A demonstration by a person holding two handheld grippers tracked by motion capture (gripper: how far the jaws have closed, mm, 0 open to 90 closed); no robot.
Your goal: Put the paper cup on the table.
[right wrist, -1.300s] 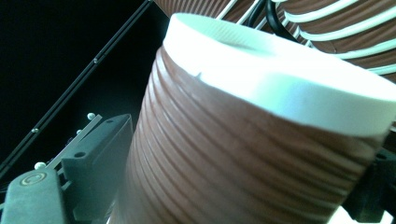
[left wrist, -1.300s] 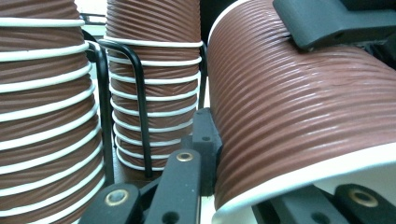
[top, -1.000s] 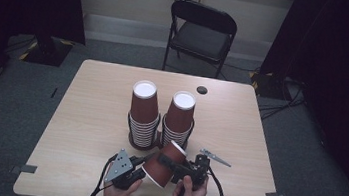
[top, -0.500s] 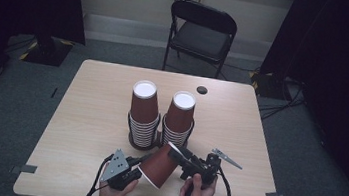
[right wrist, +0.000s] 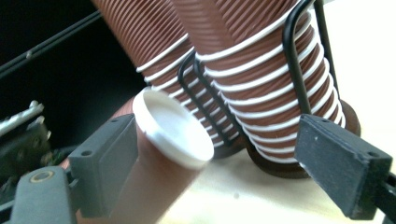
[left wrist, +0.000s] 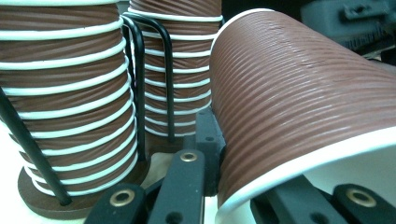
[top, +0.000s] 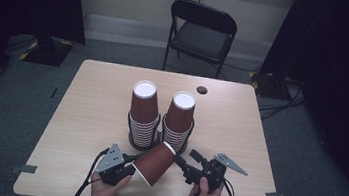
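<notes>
A single brown ribbed paper cup (top: 154,163) lies tilted above the table's near edge, white base up and to the right. My left gripper (top: 135,166) is shut on the cup's rim (left wrist: 299,154), one jaw outside the wall and one inside. My right gripper (top: 184,157) is open at the cup's base (right wrist: 170,128). That base lies between the right jaws, beside one pad (right wrist: 112,154), while the other pad (right wrist: 343,163) stands far off; these jaws have just been opening. Behind stand two stacks of cups (top: 143,109) (top: 180,119) in black wire holders.
A small dark round object (top: 202,90) lies at the table's far right. A black folding chair (top: 201,30) stands beyond the far edge. Both stacks rise close in front of the grippers (left wrist: 65,93) (right wrist: 261,93). The wooden table (top: 85,107) is bare at the left and right.
My right gripper has drawn a little to the right, off the cup's base. The cup has stayed in my left gripper, tilting a bit lower.
</notes>
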